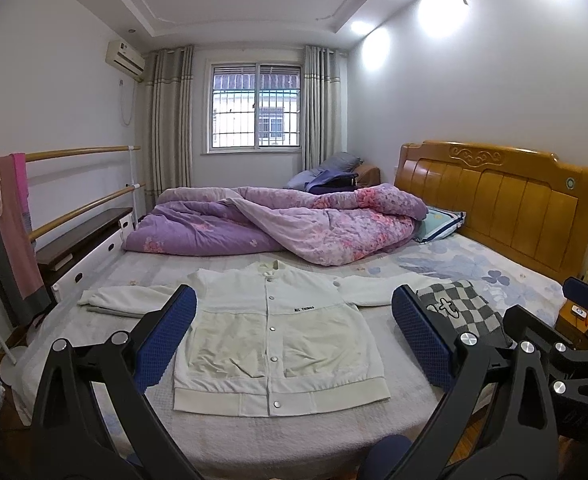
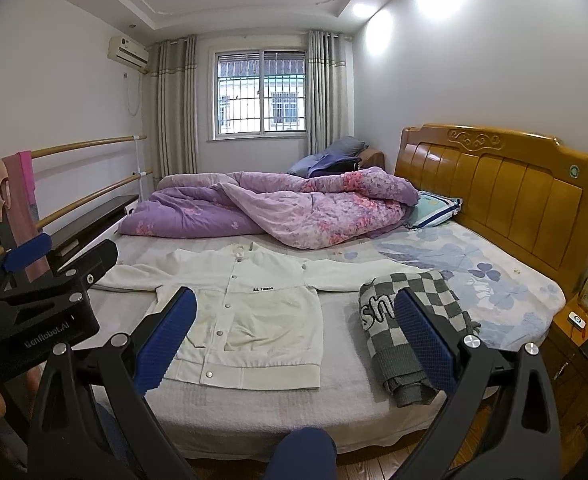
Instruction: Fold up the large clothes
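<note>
While both grippers hover above the near edge of the bed [image 1: 254, 436], a white button-front jacket with cream panels [image 1: 272, 340] lies flat on it, face up, sleeves spread to either side and hem toward the cameras. Just beside its right sleeve rests a folded grey-and-white checkered knit garment [image 2: 409, 320]. Farther back, a rumpled purple floral quilt [image 1: 294, 224] is heaped across the mattress by the wooden headboard [image 1: 497, 204]. The left gripper [image 1: 294, 332] has its jaws spread wide, holding nothing. The right gripper [image 2: 294, 332] likewise shows jaws spread apart and empty.
</note>
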Available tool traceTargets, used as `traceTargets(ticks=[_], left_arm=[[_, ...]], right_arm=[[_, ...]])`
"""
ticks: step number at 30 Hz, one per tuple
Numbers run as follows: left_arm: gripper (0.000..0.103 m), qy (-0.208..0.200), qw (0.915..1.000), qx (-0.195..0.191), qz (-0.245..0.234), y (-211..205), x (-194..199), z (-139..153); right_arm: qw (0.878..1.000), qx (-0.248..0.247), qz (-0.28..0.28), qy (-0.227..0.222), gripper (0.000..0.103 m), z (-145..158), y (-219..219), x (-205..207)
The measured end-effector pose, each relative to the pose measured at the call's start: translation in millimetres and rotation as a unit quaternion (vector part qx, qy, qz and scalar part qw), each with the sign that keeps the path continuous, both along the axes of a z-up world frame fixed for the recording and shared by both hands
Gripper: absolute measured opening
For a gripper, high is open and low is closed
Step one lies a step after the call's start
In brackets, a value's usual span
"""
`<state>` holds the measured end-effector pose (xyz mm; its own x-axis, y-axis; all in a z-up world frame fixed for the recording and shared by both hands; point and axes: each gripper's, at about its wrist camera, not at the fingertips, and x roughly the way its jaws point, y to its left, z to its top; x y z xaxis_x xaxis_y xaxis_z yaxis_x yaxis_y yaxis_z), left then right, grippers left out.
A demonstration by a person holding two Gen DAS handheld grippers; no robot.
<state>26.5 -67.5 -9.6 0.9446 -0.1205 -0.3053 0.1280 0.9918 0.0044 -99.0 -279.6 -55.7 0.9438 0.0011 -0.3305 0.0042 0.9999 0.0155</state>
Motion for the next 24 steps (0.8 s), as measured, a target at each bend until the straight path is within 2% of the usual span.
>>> traceTargets(ticks=[24], left_arm=[[0.098,0.011,0.9993,0.007,-0.034,-17.9,8.6,-5.5]], right_arm=[[1.0,0.007,-0.023,0.002,0.096,-2.0,-9.0,-1.4]])
